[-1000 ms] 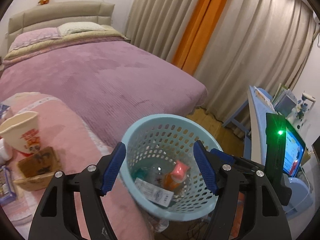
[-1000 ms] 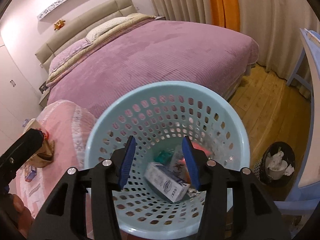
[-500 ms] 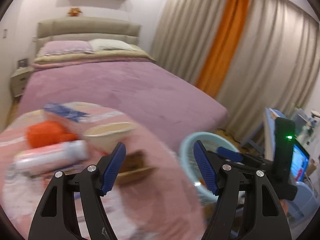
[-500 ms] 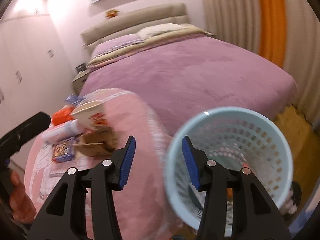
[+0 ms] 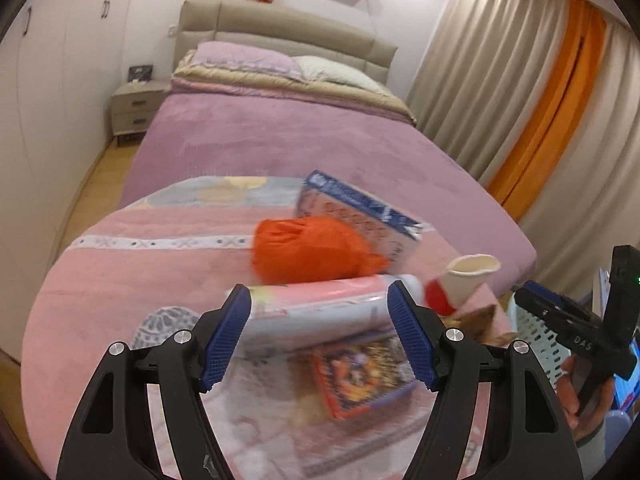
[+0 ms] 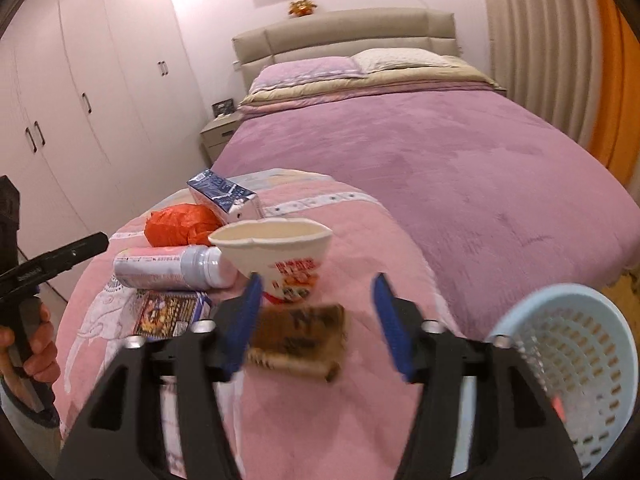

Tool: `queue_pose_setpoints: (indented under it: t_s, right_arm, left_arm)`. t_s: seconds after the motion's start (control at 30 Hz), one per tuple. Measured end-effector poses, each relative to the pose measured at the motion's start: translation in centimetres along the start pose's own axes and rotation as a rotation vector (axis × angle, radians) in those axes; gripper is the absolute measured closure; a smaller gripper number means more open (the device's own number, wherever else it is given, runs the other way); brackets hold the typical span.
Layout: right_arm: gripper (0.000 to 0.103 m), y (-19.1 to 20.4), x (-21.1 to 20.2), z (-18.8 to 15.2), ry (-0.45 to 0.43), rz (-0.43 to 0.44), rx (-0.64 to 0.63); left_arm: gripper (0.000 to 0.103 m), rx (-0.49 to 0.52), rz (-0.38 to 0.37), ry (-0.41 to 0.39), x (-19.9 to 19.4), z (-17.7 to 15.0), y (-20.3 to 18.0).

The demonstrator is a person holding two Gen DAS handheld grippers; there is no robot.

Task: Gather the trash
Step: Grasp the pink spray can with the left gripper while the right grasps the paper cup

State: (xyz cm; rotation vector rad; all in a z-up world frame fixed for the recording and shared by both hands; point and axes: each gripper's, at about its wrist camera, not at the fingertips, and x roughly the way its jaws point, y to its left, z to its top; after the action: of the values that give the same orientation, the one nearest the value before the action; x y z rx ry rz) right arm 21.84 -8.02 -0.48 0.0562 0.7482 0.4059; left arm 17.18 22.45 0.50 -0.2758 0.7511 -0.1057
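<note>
Trash lies on a pink-covered table [image 6: 360, 248]. An orange crumpled bag [image 5: 308, 250], a pale lying bottle [image 5: 320, 308], a colourful flat box [image 5: 360, 376], a blue-and-white carton [image 5: 360, 208] and a paper cup [image 5: 468, 276] show in the left wrist view. My left gripper [image 5: 320, 340] is open and empty just above the bottle and flat box. My right gripper [image 6: 316, 320] is open and empty over a brown cardboard box [image 6: 300, 336], just before the paper cup [image 6: 280, 252]. The light blue basket [image 6: 568, 360] stands at the lower right.
A purple bed [image 6: 440, 152] lies behind the table. White wardrobes [image 6: 80, 80] and a nightstand [image 6: 220, 132] stand at the left. Curtains [image 5: 520, 80] hang at the right. The orange bag [image 6: 180, 224], bottle [image 6: 168, 266] and carton [image 6: 224, 196] also show in the right wrist view.
Both grippers swung left from over the basket to the trash on the table. The right gripper opened wider. Both stay empty.
</note>
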Motion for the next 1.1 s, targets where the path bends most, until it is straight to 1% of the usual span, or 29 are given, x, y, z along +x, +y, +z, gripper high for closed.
queue_pose_setpoints:
  t_s: [0.03, 0.07, 0.23, 0.33, 0.4, 0.5, 0.53, 0.6, 0.67, 0.73, 0.87, 0.93, 1.07, 1.1]
  right_arm:
    - [0.032, 0.0, 0.3, 0.2, 0.000, -0.004, -0.004]
    - [0.030, 0.1, 1.0, 0.5, 0.003, -0.012, -0.015]
    - [0.028, 0.2, 3.6, 2.0, 0.045, 0.027, -0.059]
    - [0.028, 0.6, 4.8, 2.6, 0.071, 0.066, -0.099]
    - [0.028, 0.9, 5.6, 2.8, 0.098, 0.127, -0.126]
    - [0.028, 1.6, 6.2, 2.9, 0.108, 0.154, -0.152]
    - [0.028, 1.9, 6.4, 2.9, 0.110, 0.161, -0.164]
    - [0.035, 2.9, 6.6, 2.7, 0.111, 0.161, -0.191]
    - [0.049, 3.5, 6.8, 2.6, 0.125, 0.173, -0.204]
    - [0.056, 3.8, 7.0, 2.5, 0.134, 0.187, -0.205]
    - [0.056, 4.5, 7.4, 2.3, 0.147, 0.200, -0.218]
    - [0.056, 5.0, 7.5, 2.2, 0.148, 0.214, -0.221]
    - [0.056, 5.7, 7.6, 2.2, 0.147, 0.215, -0.236]
    - [0.056, 6.0, 7.5, 2.1, 0.143, 0.210, -0.246]
  left_arm:
    - [0.034, -0.005, 0.004, 0.003, 0.1, 0.1, 0.8]
    - [0.034, -0.007, 0.005, 0.010, 0.5, 0.3, 1.1]
    - [0.034, -0.001, -0.004, 0.041, 2.0, 0.4, 1.9]
    - [0.034, 0.013, -0.011, 0.054, 2.8, 0.2, 1.8]
    - [0.034, 0.020, -0.017, 0.072, 3.1, -0.1, 1.7]
    - [0.034, 0.034, -0.041, 0.096, 2.8, -0.7, 1.6]
    - [0.034, 0.041, -0.045, 0.104, 2.7, -1.0, 1.6]
    - [0.034, 0.069, -0.051, 0.132, 2.3, -1.7, 1.2]
    - [0.034, 0.105, -0.069, 0.161, 1.9, -2.3, 0.6]
    - [0.034, 0.141, -0.071, 0.189, 1.8, -2.8, -0.1]
    - [0.034, 0.213, -0.030, 0.231, 2.4, -3.1, -1.8]
    - [0.036, 0.231, -0.011, 0.242, 3.0, -3.0, -2.5]
    - [0.043, 0.260, 0.051, 0.281, 4.7, -3.0, -3.5]
    - [0.044, 0.262, 0.056, 0.287, 4.9, -3.0, -3.5]
